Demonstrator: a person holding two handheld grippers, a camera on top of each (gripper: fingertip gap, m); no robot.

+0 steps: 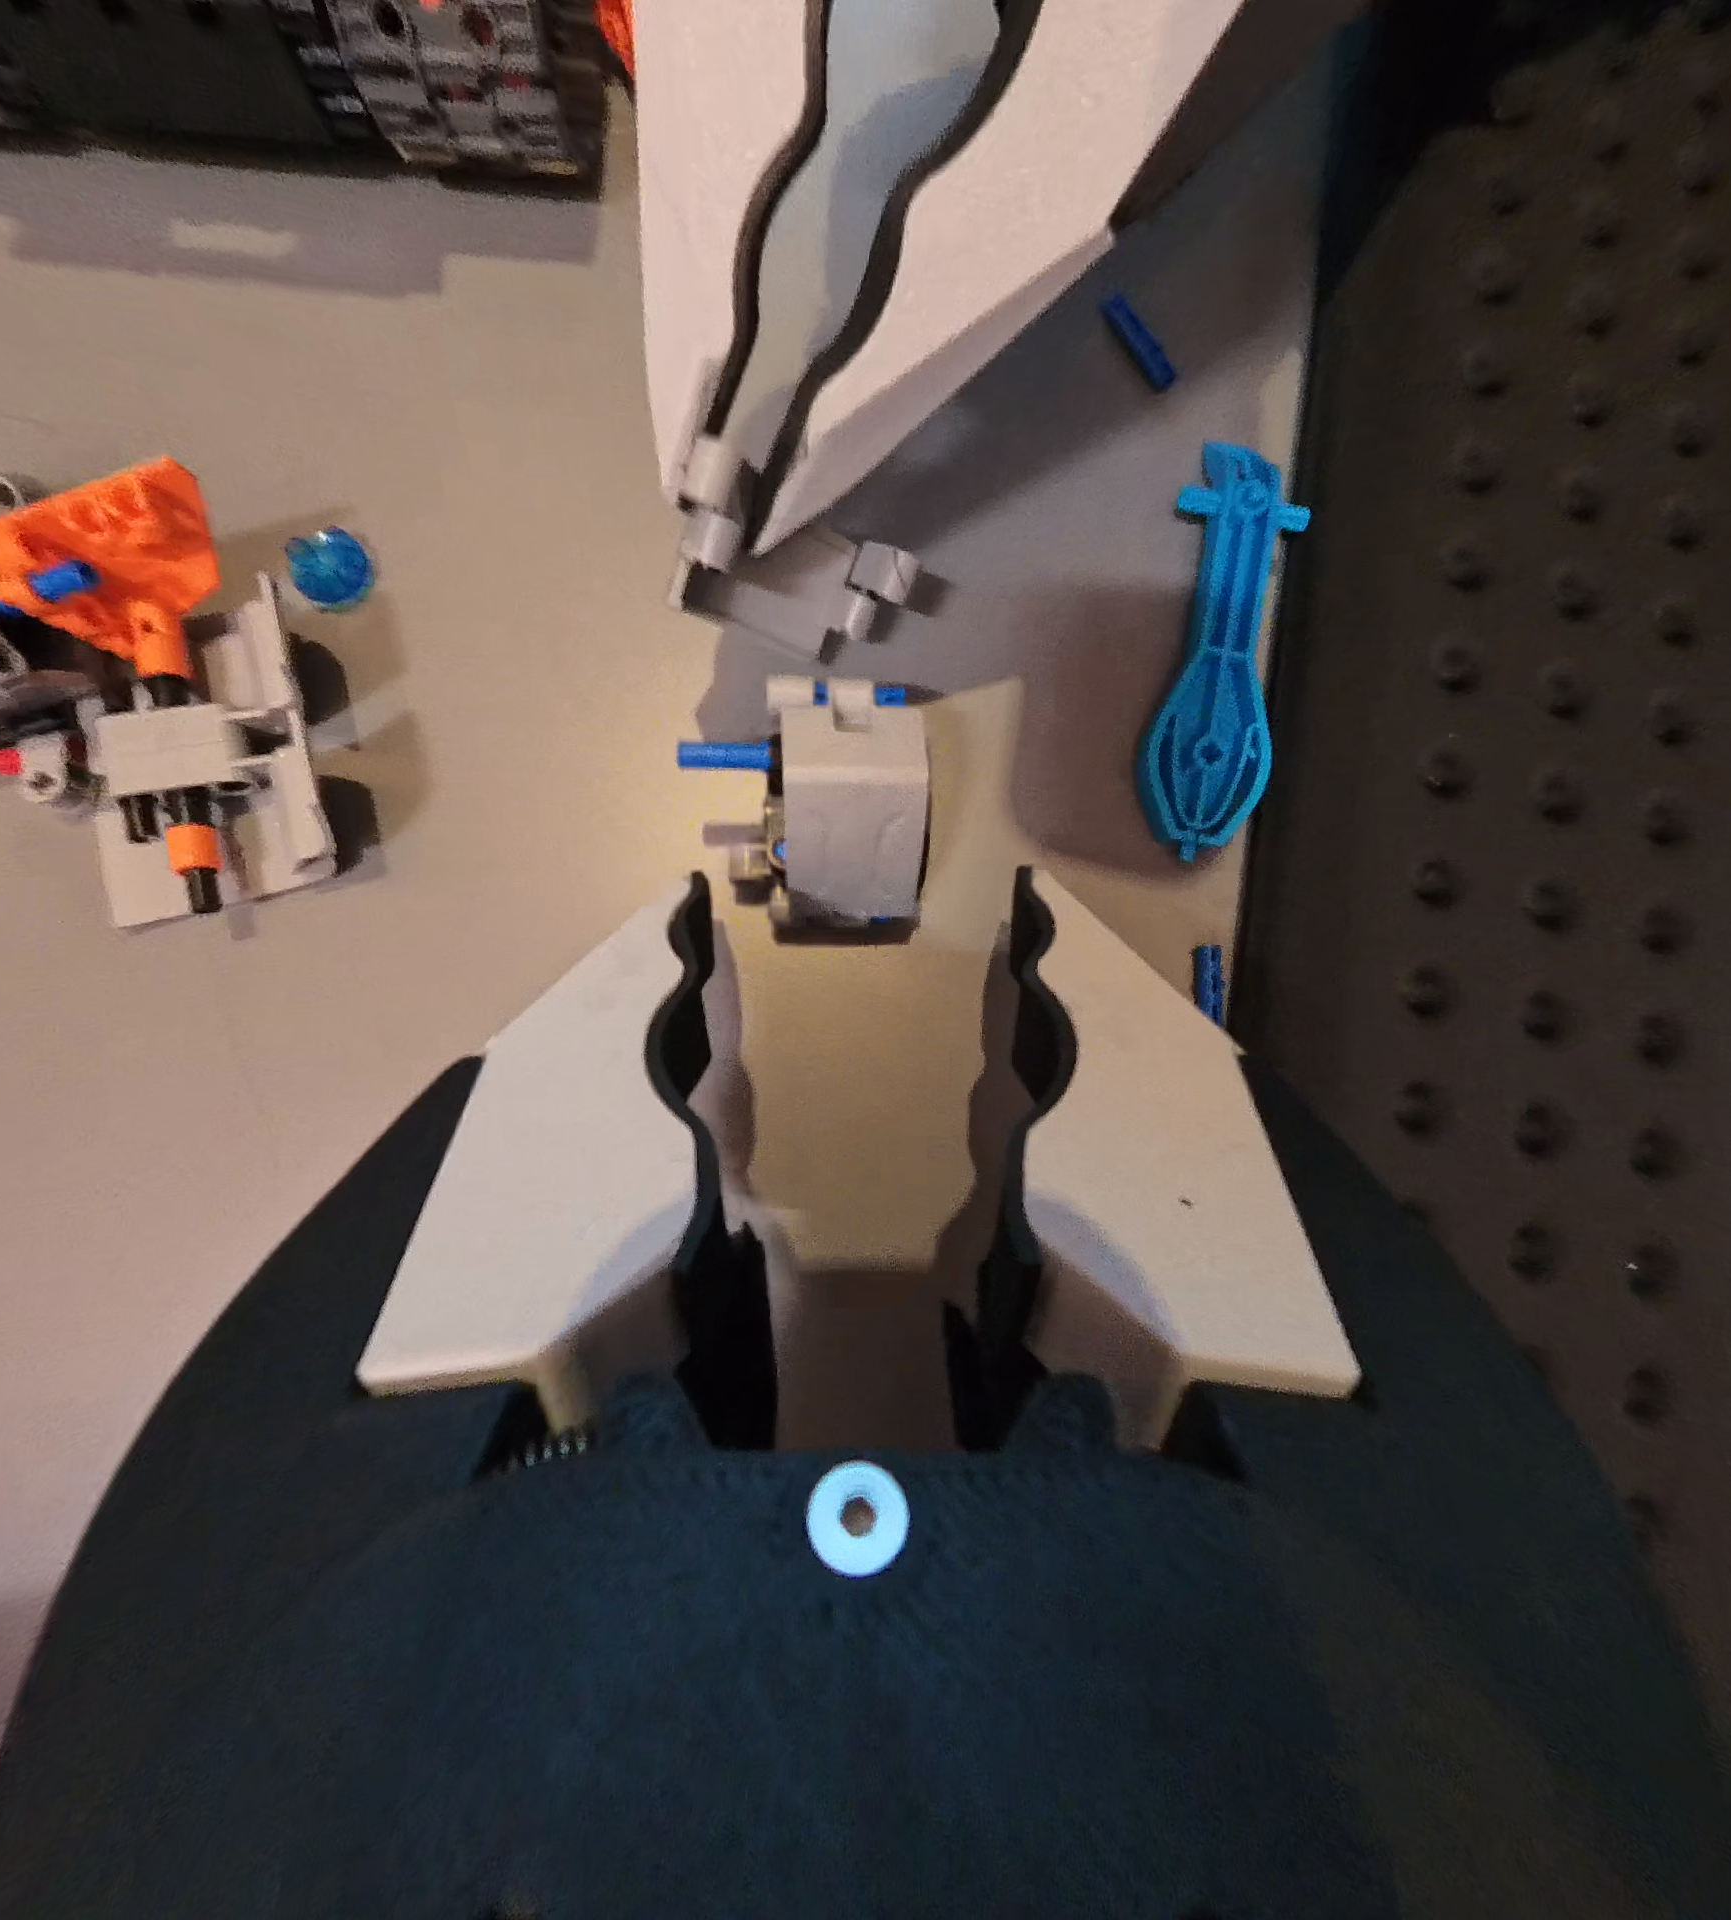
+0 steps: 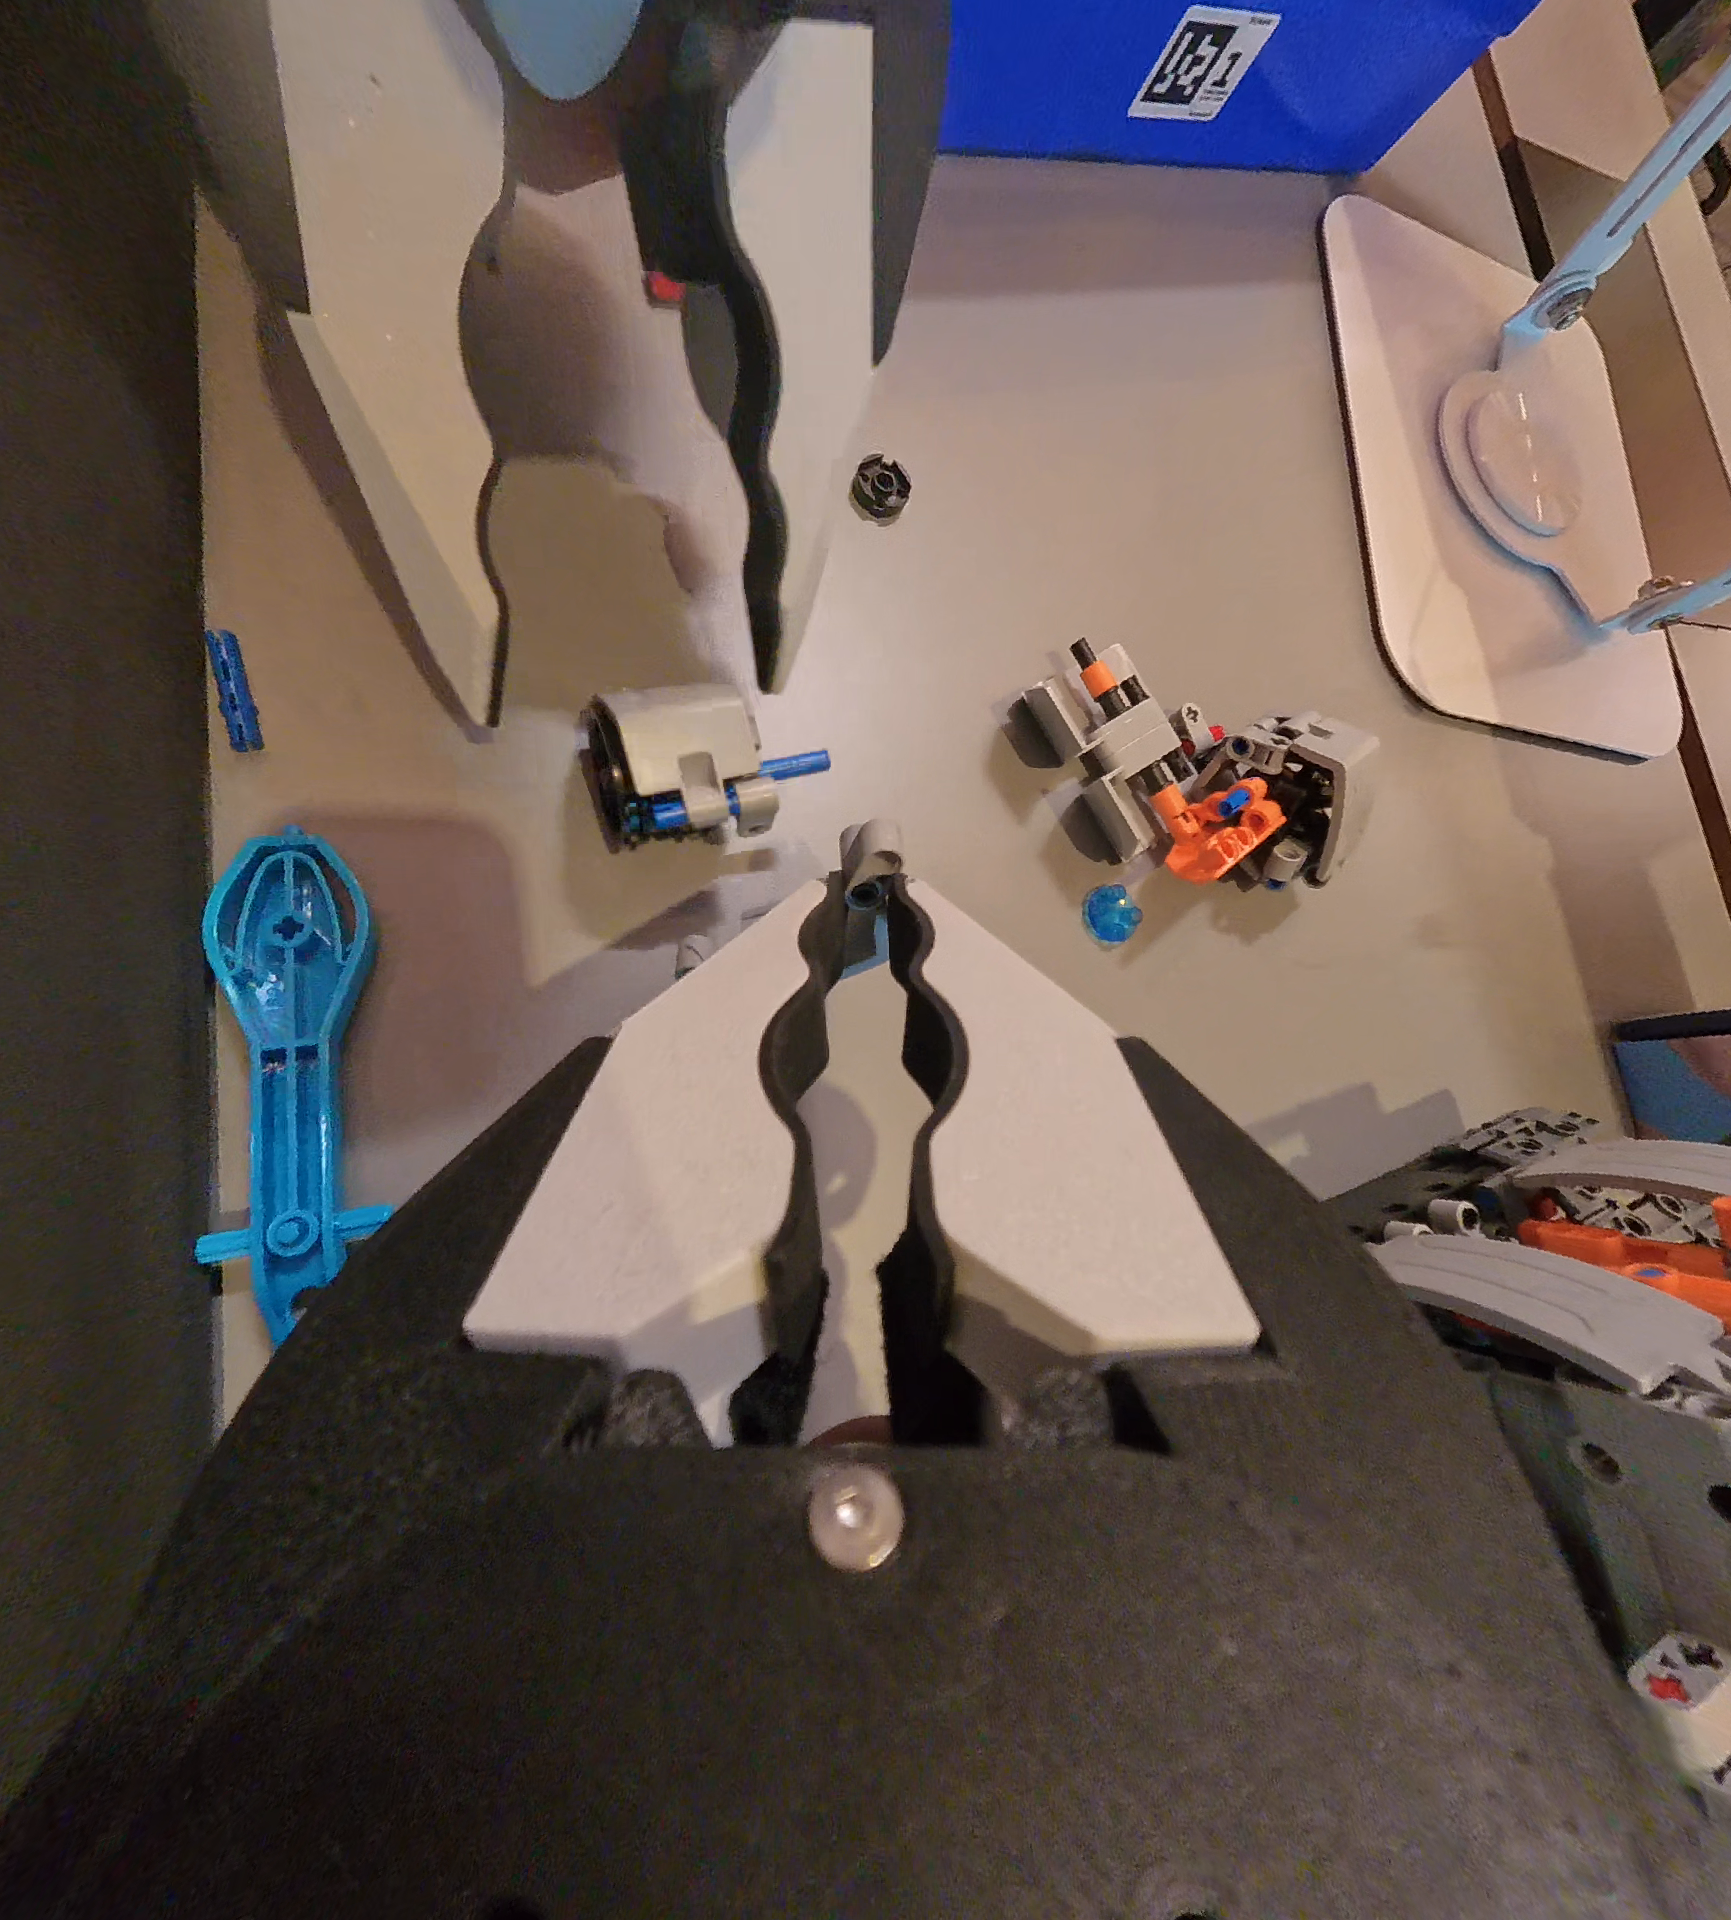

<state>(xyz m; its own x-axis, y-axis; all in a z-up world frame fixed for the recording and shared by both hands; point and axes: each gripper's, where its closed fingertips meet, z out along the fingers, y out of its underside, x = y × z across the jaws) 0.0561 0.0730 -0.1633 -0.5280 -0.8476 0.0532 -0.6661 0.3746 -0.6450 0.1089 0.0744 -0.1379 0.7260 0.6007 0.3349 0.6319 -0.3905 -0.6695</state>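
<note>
On the beige counter (image 2: 1100,436) I see my left gripper (image 1: 856,904) released, just before a grey brick block (image 1: 845,810). My right gripper (image 2: 866,899) is clenched on a small grey piece (image 2: 869,847), near that block.

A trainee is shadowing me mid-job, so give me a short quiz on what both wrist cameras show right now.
1. True or false: the left claw is shut on the grey block assembly.
2. What lies beside the orange-and-grey assembly? A) clear blue round stud B) yellow wheel C) green plate
3. Fill in: the connector piece held in the right claw is coloured ___.
Key: 1 false, it is open; 2 A; 3 grey.
</note>
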